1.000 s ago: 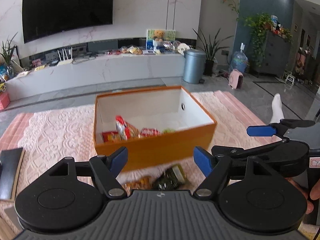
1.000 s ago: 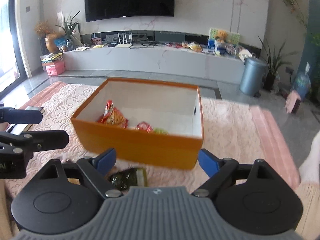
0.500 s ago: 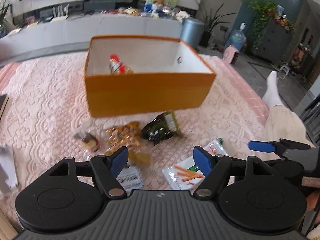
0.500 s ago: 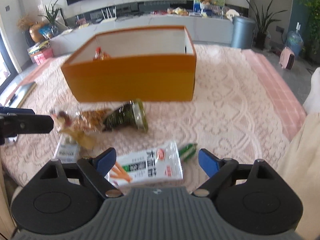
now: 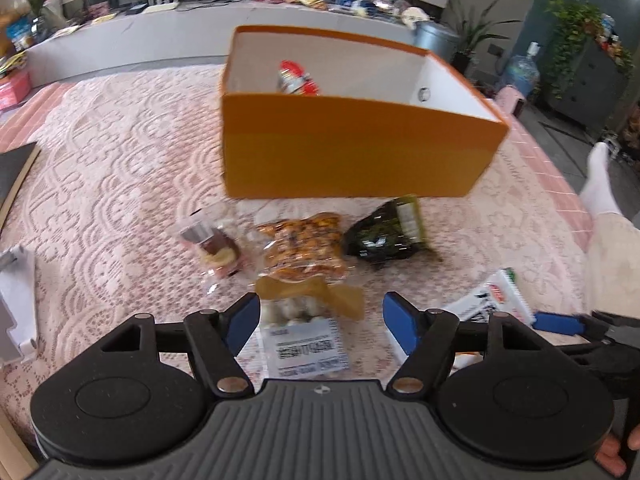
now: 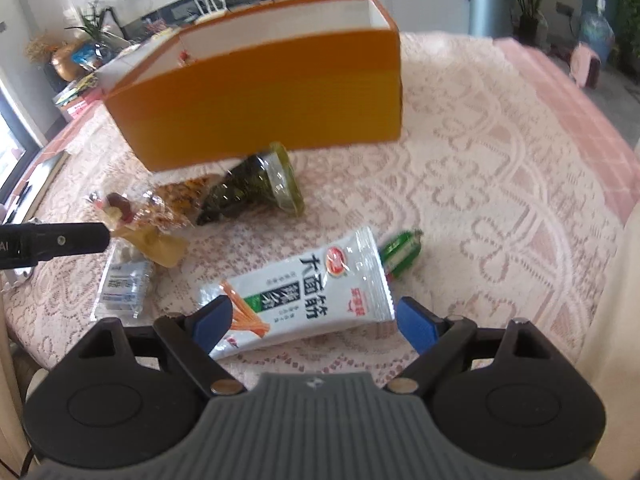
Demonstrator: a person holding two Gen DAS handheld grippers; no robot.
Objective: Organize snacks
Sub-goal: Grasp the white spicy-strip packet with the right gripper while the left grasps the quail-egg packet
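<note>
An orange box [image 5: 352, 152] [image 6: 260, 96] stands on the lace cloth with a red snack [image 5: 296, 80] inside. In front of it lie a dark green packet [image 5: 384, 232] [image 6: 256, 188], an orange nut packet [image 5: 304, 248] and a clear sweets packet [image 5: 212, 244]. My left gripper [image 5: 320, 316] hangs over a clear labelled packet of white balls [image 5: 300, 320]; its jaws are closing, with the pads clear of the packet. My right gripper [image 6: 314, 322] is open above a long white packet [image 6: 312, 284]. A small green candy [image 6: 400, 252] lies beside that packet.
The pink lace tablecloth [image 5: 100, 184] covers the table. A black flat object [image 5: 16, 176] and a white item [image 5: 16, 304] sit at its left edge. A person's leg in a white sock [image 5: 600, 184] is at the right. A long TV cabinet [image 5: 120, 44] runs behind.
Both grippers have sunk and tipped down toward the loose snacks, so the box now sits higher in both views. The left jaws have narrowed slightly.
</note>
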